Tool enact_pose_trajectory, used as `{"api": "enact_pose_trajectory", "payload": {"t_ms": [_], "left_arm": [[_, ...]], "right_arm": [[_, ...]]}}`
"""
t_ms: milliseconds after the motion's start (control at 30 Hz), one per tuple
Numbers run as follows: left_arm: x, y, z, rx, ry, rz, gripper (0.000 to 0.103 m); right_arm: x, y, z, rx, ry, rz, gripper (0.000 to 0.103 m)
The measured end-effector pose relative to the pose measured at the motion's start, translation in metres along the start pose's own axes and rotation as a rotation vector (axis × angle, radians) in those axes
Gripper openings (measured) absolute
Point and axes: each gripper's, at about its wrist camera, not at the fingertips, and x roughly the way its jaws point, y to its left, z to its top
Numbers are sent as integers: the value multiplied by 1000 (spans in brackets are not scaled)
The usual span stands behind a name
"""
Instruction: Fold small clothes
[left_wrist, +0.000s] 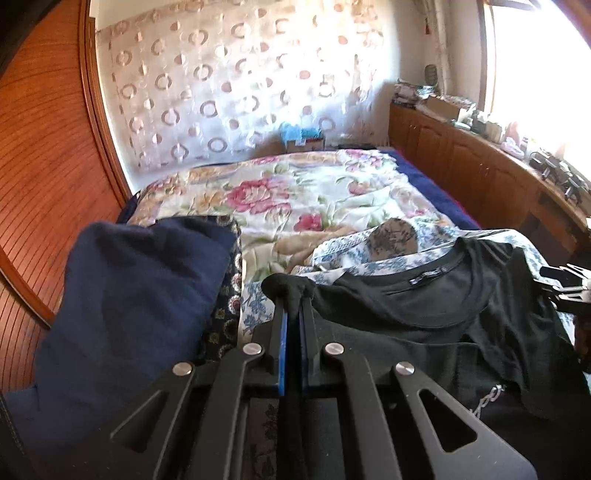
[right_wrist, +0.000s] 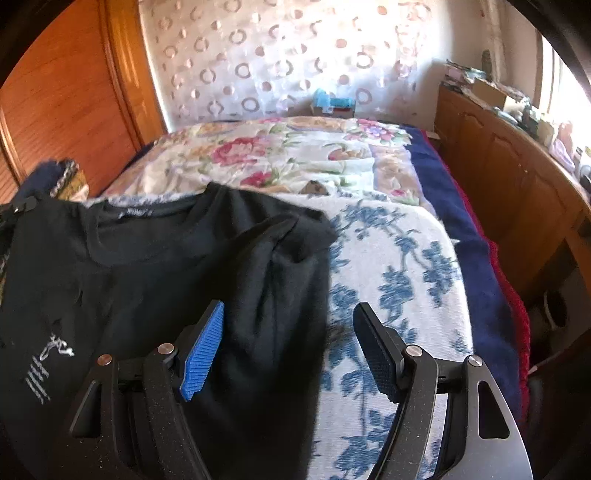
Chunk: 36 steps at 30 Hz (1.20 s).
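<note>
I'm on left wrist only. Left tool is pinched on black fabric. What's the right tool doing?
Observer: Right tool is open, jaws wide apart, nothing between them. It hangs over the right edge of the black T-shirt.
Operator: Is that side of the shirt flat?
Observer: No. The right sleeve is bunched and folded over onto the body.
Operator: Any print on the shirt? I only see the collar.
Observer: Yes, a small pale graphic with lines, low on the shirt's left side in the right wrist view.
Operator: What's under the right tool?
Observer: The shirt's edge and a white cloth with blue flowers, spread flat on the bed.
</note>
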Motion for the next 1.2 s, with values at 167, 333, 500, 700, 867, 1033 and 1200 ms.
{"api": "enact_pose_trajectory", "payload": {"t_ms": [167,333,500,700,867,1033,1200], "left_arm": [[-11,-1,1,5,-27,-38,3],[-15,-6,0,6,-35,-53,3],[-15,-8,-2,9,-36,-59,3],[-18,-11,-2,12,-43,-59,3],[-19,-12,-2,13,-41,-67,3],[-25,-15,-4,16,-47,-77,3],[-40,-17,-6,19,-75,-84,2]], "right_arm": [[-2,-12,9,15,3,-11,73],[9,-16,17,-4,37,-9,72],[18,-15,23,-17,52,11,65],[30,-7,31,-36,61,14,62],[37,-4,37,-58,66,12,48],[40,2,40,-92,69,60,11],[25,9,38,-94,14,78,7]]}}
